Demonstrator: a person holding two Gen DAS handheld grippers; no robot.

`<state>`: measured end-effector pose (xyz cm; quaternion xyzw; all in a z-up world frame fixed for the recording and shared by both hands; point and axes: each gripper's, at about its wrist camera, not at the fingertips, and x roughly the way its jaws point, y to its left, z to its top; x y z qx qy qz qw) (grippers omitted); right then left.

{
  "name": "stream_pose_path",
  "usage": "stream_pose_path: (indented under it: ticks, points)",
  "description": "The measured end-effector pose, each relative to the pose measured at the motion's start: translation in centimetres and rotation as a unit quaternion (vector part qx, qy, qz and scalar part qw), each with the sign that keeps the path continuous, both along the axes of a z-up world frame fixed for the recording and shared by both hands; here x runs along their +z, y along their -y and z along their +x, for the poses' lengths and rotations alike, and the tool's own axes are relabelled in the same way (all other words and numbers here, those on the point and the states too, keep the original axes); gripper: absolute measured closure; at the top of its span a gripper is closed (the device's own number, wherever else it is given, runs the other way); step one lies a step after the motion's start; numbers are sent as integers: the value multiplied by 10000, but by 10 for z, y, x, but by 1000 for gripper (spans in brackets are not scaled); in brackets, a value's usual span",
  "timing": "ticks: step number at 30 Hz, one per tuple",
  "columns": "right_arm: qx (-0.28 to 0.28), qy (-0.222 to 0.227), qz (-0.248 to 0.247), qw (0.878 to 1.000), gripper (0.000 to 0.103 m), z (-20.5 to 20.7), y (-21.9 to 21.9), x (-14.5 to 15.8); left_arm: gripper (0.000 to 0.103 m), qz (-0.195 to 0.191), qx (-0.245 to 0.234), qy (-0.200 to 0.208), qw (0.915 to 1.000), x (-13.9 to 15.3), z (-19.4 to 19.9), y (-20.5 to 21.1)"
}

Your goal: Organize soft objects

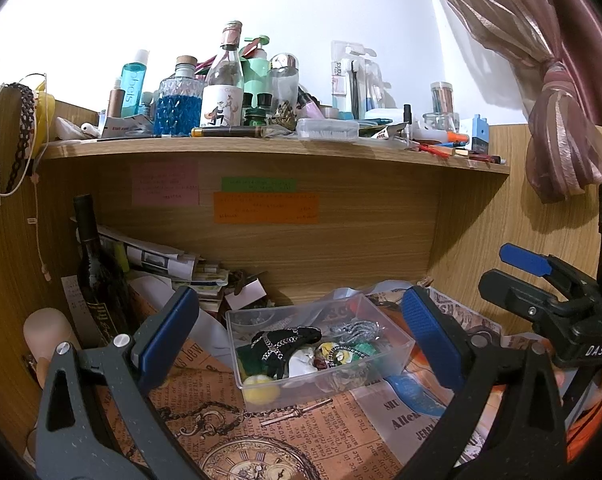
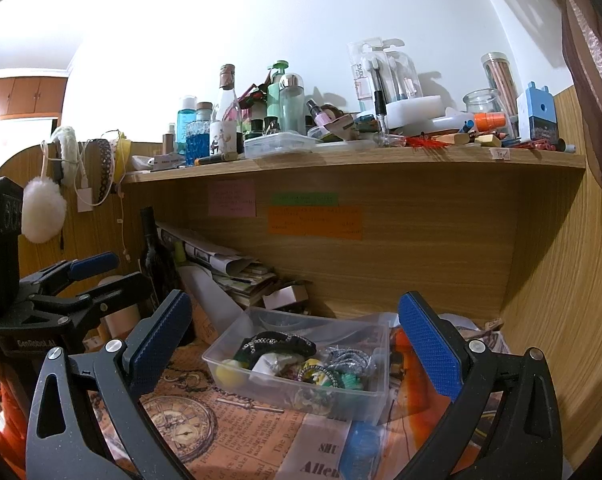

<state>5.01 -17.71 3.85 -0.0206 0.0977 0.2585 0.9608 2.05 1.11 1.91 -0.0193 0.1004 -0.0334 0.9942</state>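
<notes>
the writing on the pink, green and orange sticky notes (image 1: 265,208) was too blurred to read, and the tangled contents of the clear plastic box (image 1: 397,354) were only partly distinguishable: a black fabric piece with a silver chain (image 1: 285,340), a yellow pom-pom (image 1: 261,389), a grey glittery scrunchie (image 2: 351,356). the box sat on a newspaper-print mat (image 1: 329,440) beneath the cluttered wooden shelf (image 1: 261,150). the left gripper (image 1: 301,340) hovered near it, blue ribbed pads wide apart and empty, the box lying between and beyond them. the right gripper (image 2: 297,350) was likewise spread wide, holding nothing, framing the same box from the right.
</notes>
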Motion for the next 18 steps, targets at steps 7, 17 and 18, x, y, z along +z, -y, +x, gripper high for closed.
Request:
stream_pose_path:
  ticks: [7,17,18]
  points:
    - [-7,-22,1,10000,0,0,-1,-1,0,-4,-59,-20,10000,0,0,-1]
    - [-57,-91,7,9999,0,3,-3,-5,0,7,-143,-13,9999,-1,1,0]
    - [-63,-102,6,9999,0,3,-4,-5,0,-16,-148,-27,9999,-2,1,-1]
